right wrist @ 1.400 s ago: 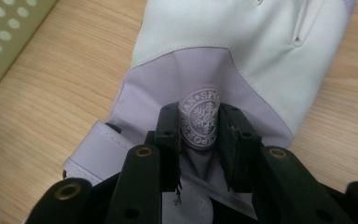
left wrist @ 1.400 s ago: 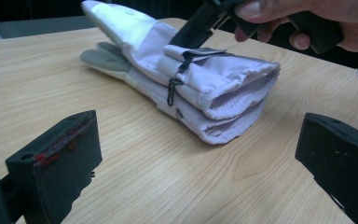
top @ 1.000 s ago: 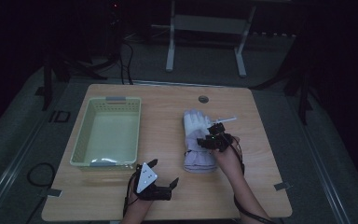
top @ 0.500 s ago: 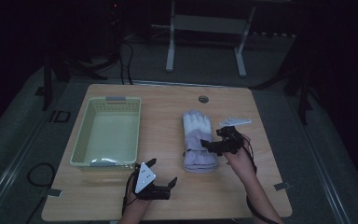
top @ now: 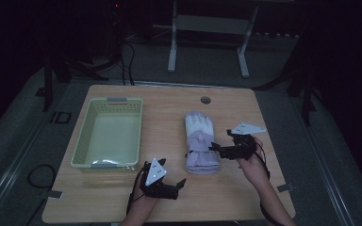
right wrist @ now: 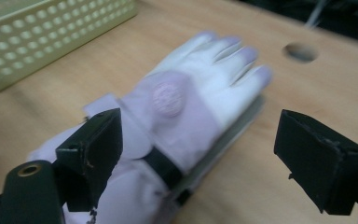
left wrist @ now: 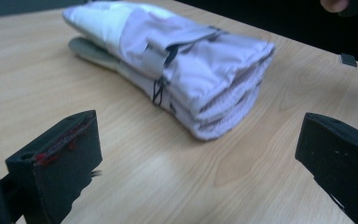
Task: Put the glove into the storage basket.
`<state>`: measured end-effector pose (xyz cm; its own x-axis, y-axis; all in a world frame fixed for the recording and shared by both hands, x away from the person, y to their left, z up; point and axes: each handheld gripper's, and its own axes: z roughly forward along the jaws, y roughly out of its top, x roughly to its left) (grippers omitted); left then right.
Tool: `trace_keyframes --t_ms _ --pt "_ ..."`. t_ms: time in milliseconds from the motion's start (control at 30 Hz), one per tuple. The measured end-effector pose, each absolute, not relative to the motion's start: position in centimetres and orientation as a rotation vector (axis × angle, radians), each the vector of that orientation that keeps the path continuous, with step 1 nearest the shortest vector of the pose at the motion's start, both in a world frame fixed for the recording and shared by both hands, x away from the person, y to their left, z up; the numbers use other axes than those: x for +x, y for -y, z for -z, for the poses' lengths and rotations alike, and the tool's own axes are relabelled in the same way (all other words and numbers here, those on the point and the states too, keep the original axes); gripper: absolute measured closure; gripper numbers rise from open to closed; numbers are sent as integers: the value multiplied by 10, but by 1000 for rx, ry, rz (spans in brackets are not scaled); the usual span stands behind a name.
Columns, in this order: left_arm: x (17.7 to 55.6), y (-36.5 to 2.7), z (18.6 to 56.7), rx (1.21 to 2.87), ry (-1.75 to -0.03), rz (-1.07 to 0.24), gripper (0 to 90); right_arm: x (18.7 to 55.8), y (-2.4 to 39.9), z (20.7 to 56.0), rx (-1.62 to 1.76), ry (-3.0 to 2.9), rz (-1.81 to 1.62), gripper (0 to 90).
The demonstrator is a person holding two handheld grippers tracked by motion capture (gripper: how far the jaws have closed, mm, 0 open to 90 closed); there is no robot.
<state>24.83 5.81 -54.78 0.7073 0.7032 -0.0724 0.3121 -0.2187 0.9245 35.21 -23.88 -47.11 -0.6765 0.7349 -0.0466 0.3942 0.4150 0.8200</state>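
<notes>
Two stacked ski gloves (top: 200, 142) lie flat on table (top: 235, 197), just ahead of right gripper (top: 217, 149) (jaws just opened, nothing between); left gripper (top: 178, 188) spread, gloves beyond its tips.

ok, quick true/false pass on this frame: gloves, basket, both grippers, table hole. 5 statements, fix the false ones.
1. The gloves lie stacked on the table. True.
2. The basket holds a glove. False: nothing is seen inside it.
3. The right gripper is clamped on the gloves. False: its jaws are open, having just been opening, and stand apart by the stack's right edge.
4. The left gripper is open, holding nothing. True.
5. The table's round hole lies left of the basket. False: it is to the basket's right, beyond the gloves' fingertips.
</notes>
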Motion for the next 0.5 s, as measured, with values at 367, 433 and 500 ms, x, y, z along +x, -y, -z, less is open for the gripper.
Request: trace_keyframes --t_ms 367,433,500 --pt "281 -34 519 1834 -833 -355 3 360 248 461 1110 -2261 -1192 123" --pt "290 -31 511 1823 -831 -349 3 361 245 462 1091 -2265 -1219 118" --pt "299 -28 502 1824 -823 -360 3 364 242 462 1086 -2273 -1211 118"
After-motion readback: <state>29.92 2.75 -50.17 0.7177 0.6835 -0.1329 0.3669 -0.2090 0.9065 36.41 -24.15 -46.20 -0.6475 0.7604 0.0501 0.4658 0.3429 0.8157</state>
